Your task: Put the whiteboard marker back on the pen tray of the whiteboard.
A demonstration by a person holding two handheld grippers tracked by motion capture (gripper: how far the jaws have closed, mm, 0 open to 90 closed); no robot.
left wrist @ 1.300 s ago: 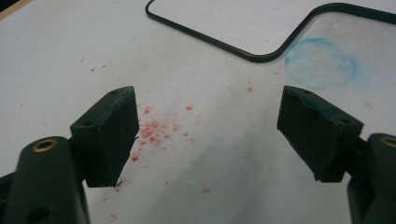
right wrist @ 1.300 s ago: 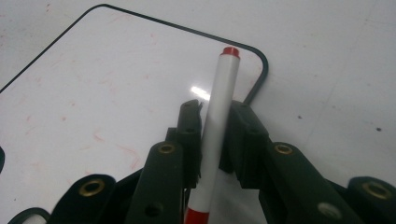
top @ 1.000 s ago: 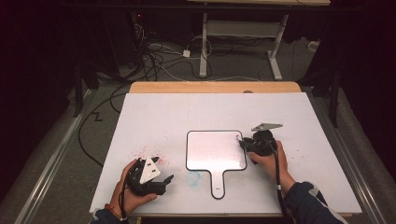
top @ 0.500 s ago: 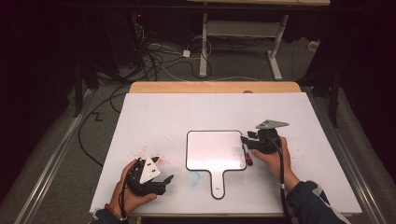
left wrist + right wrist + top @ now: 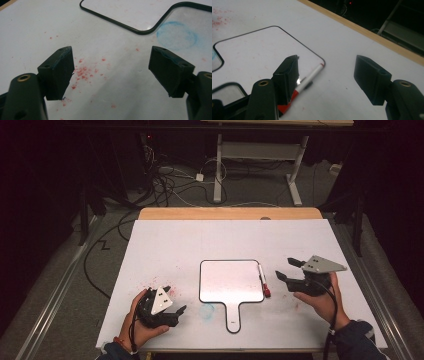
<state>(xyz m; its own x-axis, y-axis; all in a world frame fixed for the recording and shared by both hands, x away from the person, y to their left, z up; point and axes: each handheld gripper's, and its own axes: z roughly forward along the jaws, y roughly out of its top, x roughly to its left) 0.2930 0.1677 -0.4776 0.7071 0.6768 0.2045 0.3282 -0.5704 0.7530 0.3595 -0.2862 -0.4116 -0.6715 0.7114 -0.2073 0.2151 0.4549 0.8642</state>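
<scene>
Marker lying free, both tools wide.
My right tool (image 5: 286, 269), jaws just opened, empty; white red-capped marker (image 5: 263, 280) lies on the black-rimmed paddle whiteboard (image 5: 230, 282), no legible writing; left tool (image 5: 172, 300) spread over the red-speckled white bench (image 5: 165, 245).

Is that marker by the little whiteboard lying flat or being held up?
Lying flat: the marker rests on the whiteboard's right edge, the right gripper open and off it.

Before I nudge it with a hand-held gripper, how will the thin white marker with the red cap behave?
The thin white marker with the red cap looks round and slender, so it will probably roll sideways. It seems light and stiff. It lies along the edge of the white paddle-shaped board with the black rim, whose smooth surface may let it slide.
</scene>
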